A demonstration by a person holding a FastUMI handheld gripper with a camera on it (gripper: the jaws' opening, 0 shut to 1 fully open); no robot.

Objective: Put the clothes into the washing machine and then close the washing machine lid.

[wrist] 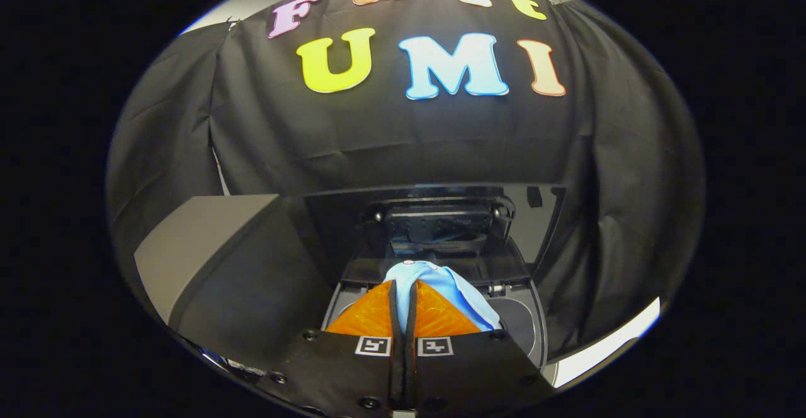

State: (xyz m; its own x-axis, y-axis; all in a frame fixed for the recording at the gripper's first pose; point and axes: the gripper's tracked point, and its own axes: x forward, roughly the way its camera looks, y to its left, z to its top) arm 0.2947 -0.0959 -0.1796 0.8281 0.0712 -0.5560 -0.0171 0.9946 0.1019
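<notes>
The jaws (403, 298) pinched the light blue garment (456, 292) just above the washing machine (535, 330), whose lid (450, 226) stood raised beyond, so dropping the clothes and closing the lid seemingly remained.

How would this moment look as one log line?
gripper: shut on blue cloth | position: above open washing machine | lid: up

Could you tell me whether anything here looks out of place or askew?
Nothing stands out. The gripper is shut on the light blue garment above the washing machine, whose lid stands open behind it.
</notes>
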